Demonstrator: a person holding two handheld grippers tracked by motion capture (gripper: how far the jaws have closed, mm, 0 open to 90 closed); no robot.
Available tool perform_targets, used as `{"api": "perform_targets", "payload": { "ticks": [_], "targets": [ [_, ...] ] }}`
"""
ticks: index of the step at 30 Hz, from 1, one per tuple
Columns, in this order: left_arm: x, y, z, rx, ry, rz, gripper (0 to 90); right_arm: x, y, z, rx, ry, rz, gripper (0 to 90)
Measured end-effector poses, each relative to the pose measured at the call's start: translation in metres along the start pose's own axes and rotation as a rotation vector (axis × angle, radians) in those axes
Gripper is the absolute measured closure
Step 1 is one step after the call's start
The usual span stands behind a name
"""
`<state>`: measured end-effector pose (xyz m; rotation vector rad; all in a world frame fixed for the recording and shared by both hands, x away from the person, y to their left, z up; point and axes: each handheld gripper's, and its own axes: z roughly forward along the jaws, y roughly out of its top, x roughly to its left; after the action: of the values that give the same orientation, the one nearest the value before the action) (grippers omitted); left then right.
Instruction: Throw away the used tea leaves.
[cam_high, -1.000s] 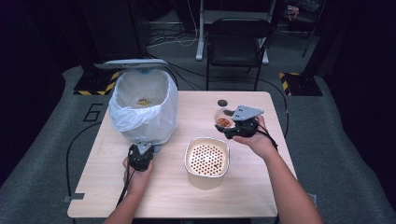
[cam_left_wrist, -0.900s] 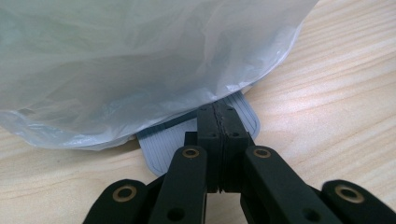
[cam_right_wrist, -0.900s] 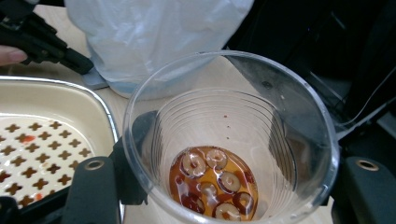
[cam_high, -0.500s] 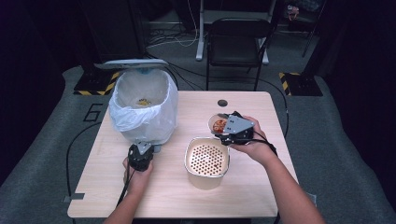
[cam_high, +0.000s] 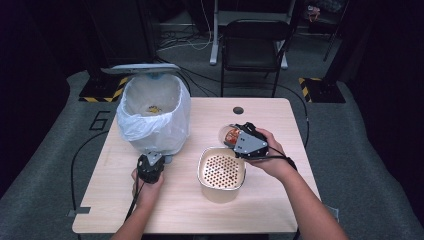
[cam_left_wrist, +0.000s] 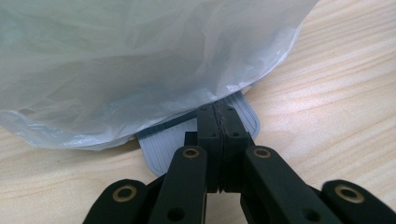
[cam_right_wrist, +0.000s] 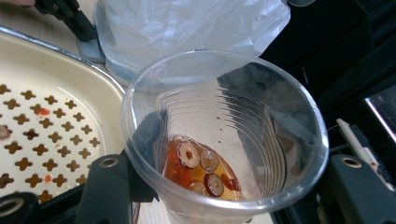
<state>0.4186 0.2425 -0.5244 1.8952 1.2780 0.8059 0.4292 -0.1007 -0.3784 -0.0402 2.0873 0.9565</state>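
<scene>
My right gripper is shut on a clear plastic cup, and its jaws have just been closing on the cup. The cup is tipped on its side at the far right rim of a cream strainer bowl. Amber liquid with red fruit slices pools in its lower side. My left gripper is shut, its tips resting on the grey ribbed pedal of a white bin with its lid raised. A clear liner hangs over the pedal.
The strainer's perforated insert holds a few red scraps. The bin stands at the table's far left with some yellow waste inside. A black chair stands beyond the table's far edge.
My right hand has carried the cup leftward and nearer, up to the strainer bowl's rim. The left hand has stayed on the pedal.
</scene>
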Motion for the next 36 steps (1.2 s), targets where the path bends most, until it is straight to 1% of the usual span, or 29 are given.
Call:
{"api": "perform_targets", "payload": {
  "ticks": [1, 3, 4, 5, 6, 9, 11, 13, 15, 23, 25, 26, 28, 30, 31, 33, 34, 35, 36],
  "targets": [
    [0.0, 0.0, 0.0, 0.0, 0.0, 0.0, 89.3, 0.002, 0.0, 0.0, 0.007, 0.003, 0.004, 41.2],
    [0.0, 0.0, 0.0, 0.0, 0.0, 0.0, 89.2, 0.004, 0.001, 0.0, 0.014, -0.004, -0.034, 41.3],
    [0.0, 0.0, 0.0, 0.0, 0.0, 0.0, 89.2, 0.006, 0.002, 0.0, 0.023, -0.004, -0.033, 41.4],
    [0.0, 0.0, 0.0, 0.0, 0.0, 0.0, 89.2, 0.007, 0.002, 0.001, 0.021, -0.011, -0.055, 41.5],
    [0.0, 0.0, 0.0, 0.0, 0.0, 0.0, 89.2, 0.008, 0.002, 0.0, 0.029, -0.013, -0.063, 41.5],
    [0.0, 0.0, 0.0, -0.002, -0.001, 0.0, 89.2, 0.012, 0.006, 0.0, 0.051, -0.031, -0.139, 41.8],
    [0.0, 0.0, 0.0, -0.002, 0.0, 0.0, 89.2, 0.014, 0.007, 0.0, 0.059, -0.026, -0.158, 41.9],
    [0.0, 0.0, 0.0, 0.0, 0.001, 0.001, 89.3, 0.017, 0.009, 0.0, 0.07, -0.032, -0.194, 42.2],
    [0.0, 0.0, 0.0, -0.002, 0.0, 0.002, 89.3, 0.019, 0.01, 0.0, 0.083, -0.044, -0.231, 42.4],
    [0.0, 0.0, 0.0, -0.003, 0.0, 0.001, 89.3, 0.026, 0.011, -0.001, 0.119, -0.072, -0.336, 43.1],
    [0.0, 0.0, 0.0, -0.002, 0.0, 0.002, 89.3, 0.029, 0.012, -0.002, 0.137, -0.085, -0.375, 43.2],
    [0.0, 0.0, 0.0, -0.002, 0.0, 0.002, 89.3, 0.03, 0.013, -0.002, 0.144, -0.096, -0.409, 43.2],
    [0.0, 0.0, 0.0, -0.002, 0.0, 0.0, 89.3, 0.033, 0.015, -0.002, 0.154, -0.101, -0.454, 43.2],
    [0.0, 0.0, 0.0, -0.003, 0.001, 0.002, 89.2, 0.035, 0.017, -0.003, 0.159, -0.102, -0.487, 43.2],
    [0.0, 0.0, 0.0, -0.003, 0.001, 0.002, 89.2, 0.036, 0.017, -0.002, 0.17, -0.107, -0.521, 43.2],
    [0.0, 0.0, 0.0, -0.003, 0.001, 0.002, 89.2, 0.039, 0.018, -0.002, 0.175, -0.105, -0.556, 43.2],
    [0.0, 0.0, 0.0, -0.003, 0.001, 0.002, 89.2, 0.041, 0.018, -0.002, 0.18, -0.107, -0.582, 43.2],
    [0.0, 0.0, 0.0, -0.002, 0.001, 0.003, 89.2, 0.043, 0.019, -0.001, 0.187, -0.113, -0.619, 43.2],
    [0.0, 0.0, -0.001, 0.007, -0.003, 0.003, 89.2, 0.046, 0.019, -0.001, 0.187, -0.109, -0.639, 43.2]
  ]
}}
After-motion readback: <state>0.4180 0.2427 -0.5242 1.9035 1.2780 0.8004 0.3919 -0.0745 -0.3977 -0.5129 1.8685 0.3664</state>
